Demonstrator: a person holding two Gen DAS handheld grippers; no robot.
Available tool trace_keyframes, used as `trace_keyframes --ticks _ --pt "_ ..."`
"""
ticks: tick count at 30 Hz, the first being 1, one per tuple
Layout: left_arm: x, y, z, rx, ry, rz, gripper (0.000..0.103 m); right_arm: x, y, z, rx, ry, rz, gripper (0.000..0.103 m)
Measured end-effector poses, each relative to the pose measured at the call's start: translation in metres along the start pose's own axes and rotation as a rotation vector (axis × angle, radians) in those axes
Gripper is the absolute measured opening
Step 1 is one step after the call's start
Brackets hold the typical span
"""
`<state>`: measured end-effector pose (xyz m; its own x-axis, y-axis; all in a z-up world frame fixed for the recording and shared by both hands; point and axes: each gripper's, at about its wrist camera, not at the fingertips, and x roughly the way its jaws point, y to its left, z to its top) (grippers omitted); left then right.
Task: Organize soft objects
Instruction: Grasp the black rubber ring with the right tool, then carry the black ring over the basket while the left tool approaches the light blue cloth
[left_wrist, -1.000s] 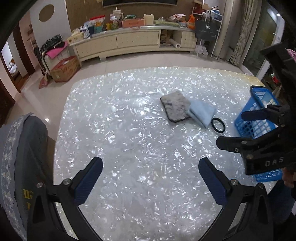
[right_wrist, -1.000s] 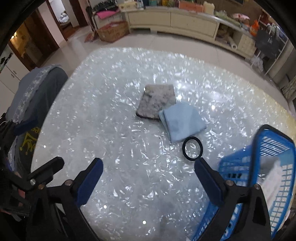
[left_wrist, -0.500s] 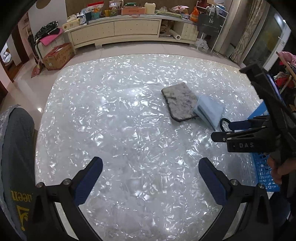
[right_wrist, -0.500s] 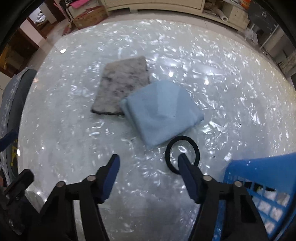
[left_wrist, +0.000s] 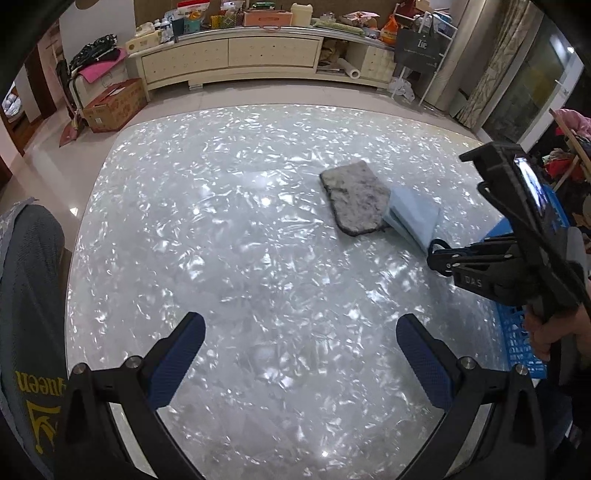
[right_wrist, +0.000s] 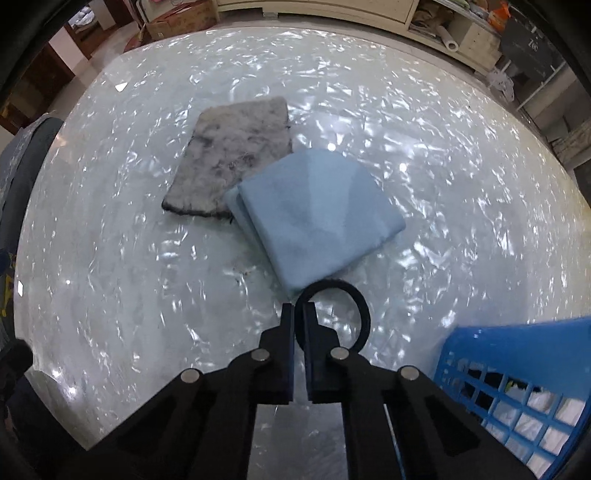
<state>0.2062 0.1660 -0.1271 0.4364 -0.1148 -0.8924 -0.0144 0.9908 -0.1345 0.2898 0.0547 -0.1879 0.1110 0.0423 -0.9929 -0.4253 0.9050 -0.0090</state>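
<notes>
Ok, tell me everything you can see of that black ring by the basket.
The black ring is a thin, matte loop, seemingly a soft hair band, lying flat on the shiny table. Its far edge touches or overlaps the folded blue cloth; the blue basket sits beside it, apart. The right gripper has just closed, and its shut pads pinch the ring's left side.

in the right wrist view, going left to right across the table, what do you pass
grey fuzzy pad → light blue folded cloth → black hair tie, its left side pinched by the right gripper → blue basket at the right edge
</notes>
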Motion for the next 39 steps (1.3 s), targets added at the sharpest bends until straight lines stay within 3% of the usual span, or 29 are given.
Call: trace_keyframes --ticks 5,12,21,27,39 --pt "-0.016 -0.006 -0.005 0.003 -0.025 -0.011 0.103 -0.026 0.007 -0.024 -0.003 -0.048 0.037 0.004" --pt "-0.04 -0.024 -0.005 0.017 -0.063 -0.001 0.103 -0.1 0.003 -0.066 -0.026 -0.171 0.146 0.004" --pt "-0.052 -0.051 0.004 0.01 -0.071 -0.005 0.103 -0.168 -0.036 -0.096 -0.025 -0.281 0.152 0.004" --pt "-0.04 -0.067 0.019 0.001 -0.047 -0.013 0.103 -0.183 -0.083 -0.114 0.019 -0.325 0.111 0.004" --pt "0.035 -0.089 0.054 -0.18 0.055 -0.018 0.096 -0.17 -0.128 -0.125 0.073 -0.326 0.129 0.004"
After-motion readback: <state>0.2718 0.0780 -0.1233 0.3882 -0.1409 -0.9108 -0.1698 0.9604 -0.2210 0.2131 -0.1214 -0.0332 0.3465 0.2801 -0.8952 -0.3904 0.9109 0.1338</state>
